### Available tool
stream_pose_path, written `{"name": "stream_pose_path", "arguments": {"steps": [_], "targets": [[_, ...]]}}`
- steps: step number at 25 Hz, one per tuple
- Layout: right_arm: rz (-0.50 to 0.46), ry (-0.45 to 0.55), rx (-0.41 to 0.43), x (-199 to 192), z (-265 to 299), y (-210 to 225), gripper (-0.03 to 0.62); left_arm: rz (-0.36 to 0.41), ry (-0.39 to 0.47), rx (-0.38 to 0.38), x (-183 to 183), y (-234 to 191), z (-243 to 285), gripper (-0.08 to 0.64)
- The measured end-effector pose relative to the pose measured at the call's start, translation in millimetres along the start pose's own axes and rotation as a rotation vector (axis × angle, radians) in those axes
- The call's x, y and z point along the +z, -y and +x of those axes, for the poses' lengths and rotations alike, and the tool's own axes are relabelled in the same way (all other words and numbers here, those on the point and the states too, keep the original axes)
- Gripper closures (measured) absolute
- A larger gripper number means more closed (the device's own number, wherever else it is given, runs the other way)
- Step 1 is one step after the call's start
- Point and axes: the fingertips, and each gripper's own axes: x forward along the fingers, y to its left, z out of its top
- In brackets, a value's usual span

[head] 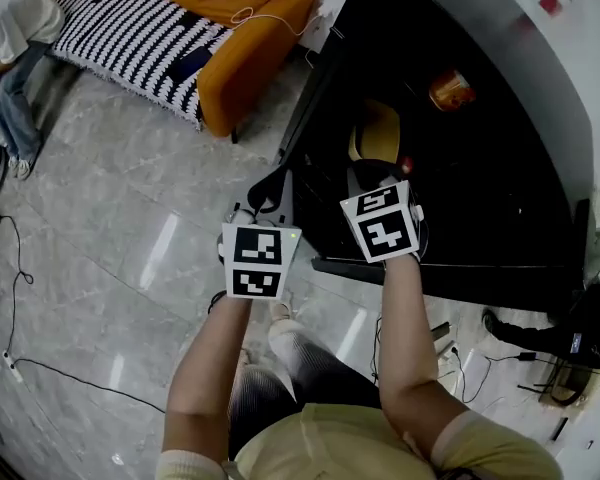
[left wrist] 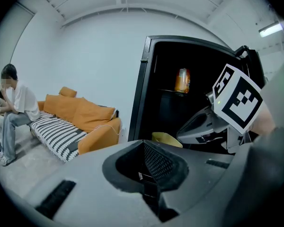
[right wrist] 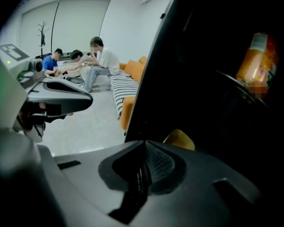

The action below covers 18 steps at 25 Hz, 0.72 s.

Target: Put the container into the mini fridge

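Your left gripper (left wrist: 147,176) and right gripper (right wrist: 141,173) are both closed on nothing. The open black mini fridge (head: 480,218) holds a yellow round container (head: 375,133) on its lower shelf and an orange bottle (head: 450,90) on the shelf above.

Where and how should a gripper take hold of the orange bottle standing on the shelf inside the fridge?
Probably best around the mid-body of the orange bottle, coming in level through the open front of the mini fridge. It stands upright on the shelf, and the fridge walls close off the other sides.
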Motion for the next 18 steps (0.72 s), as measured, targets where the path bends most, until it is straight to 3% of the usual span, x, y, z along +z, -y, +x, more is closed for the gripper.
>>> {"name": "stream_pose_path", "arguments": {"steps": [18], "targets": [[0.079, 0.213, -0.059, 47, -106, -37, 0.558, -0.003, 0.098, 0.054, 59, -18, -109, 0.538]]}}
